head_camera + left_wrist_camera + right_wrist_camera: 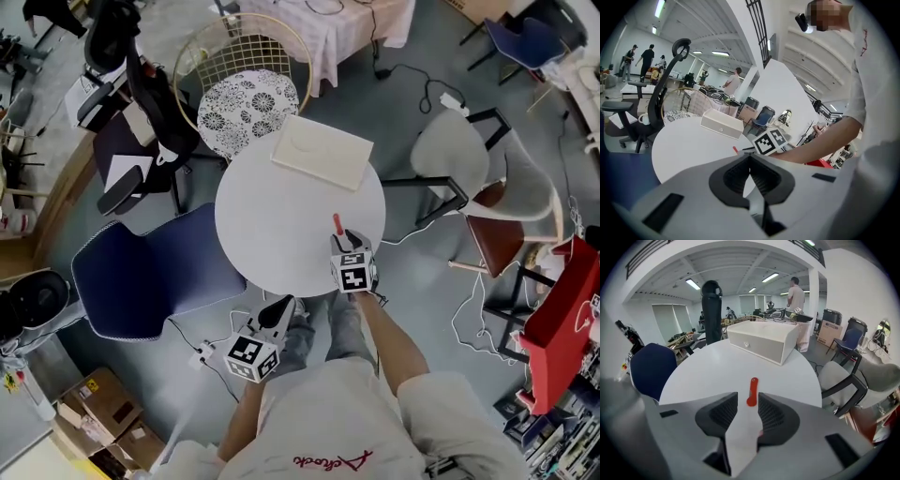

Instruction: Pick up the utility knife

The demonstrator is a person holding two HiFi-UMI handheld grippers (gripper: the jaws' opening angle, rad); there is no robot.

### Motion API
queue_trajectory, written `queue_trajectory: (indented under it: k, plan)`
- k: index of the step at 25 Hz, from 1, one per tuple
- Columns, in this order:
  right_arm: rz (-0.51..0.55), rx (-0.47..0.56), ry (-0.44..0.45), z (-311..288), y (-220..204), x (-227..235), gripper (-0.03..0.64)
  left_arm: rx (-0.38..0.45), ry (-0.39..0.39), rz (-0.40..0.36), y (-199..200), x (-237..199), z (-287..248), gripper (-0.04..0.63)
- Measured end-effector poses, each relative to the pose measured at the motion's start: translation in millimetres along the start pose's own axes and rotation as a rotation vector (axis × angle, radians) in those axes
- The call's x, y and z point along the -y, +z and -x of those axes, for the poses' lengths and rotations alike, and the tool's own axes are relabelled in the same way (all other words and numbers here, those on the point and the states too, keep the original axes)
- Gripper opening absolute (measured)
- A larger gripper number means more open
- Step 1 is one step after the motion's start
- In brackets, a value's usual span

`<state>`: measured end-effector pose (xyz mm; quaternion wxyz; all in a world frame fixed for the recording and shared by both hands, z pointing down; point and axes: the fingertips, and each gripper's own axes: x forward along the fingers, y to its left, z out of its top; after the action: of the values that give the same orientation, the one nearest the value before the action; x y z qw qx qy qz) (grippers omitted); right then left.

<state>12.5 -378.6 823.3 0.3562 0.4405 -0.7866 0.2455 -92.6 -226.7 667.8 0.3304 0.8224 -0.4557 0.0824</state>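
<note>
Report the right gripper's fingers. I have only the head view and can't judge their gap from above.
Observer: In its own view the right gripper is open. The near end of the utility knife lies between the fingers, with gaps on both sides.
Operator: Describe the knife's far end.
Observer: It has a small round hole and lies flat on the table.
Operator: Now the left.
Observer: The left gripper has its fingers together, with nothing between them.
</note>
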Motion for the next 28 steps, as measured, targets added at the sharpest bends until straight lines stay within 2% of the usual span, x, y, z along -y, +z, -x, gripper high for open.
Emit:
queue_trajectory:
  k: [5,8,14,16,20,28]
  plan:
    - [0.025,-0.045,-0.025,-15.4,5.7,2.1,0.147,-0.009,0.032,0.015,-5.4,-11.1,12.0,0.012]
    - [0.0,-0.052,-0.047,-17.4,4.1,0.7,0.146,-0.007,0.043,0.019,-7.2,-16.0,16.0,0.012]
    - [-0.002,-0.045,-0.055,-17.7,5.6,2.6,0.144,-0.006,0.032,0.02,-9.1,-10.1,15.0,0.012]
    - [-0.011,-0.057,-0.058,-17.1,6.7,5.2,0.121,-0.005,0.031,0.019,-9.1,-9.0,15.6,0.012]
    - [-0.02,-0.061,-0.043,-19.1,6.0,9.4,0.084,-0.003,0.036,0.019,-10.7,-10.1,17.0,0.012]
    - [-0.01,-0.07,-0.016,-19.6,3.9,10.0,0.078,0.005,0.046,0.017,-10.9,-8.0,20.2,0.012]
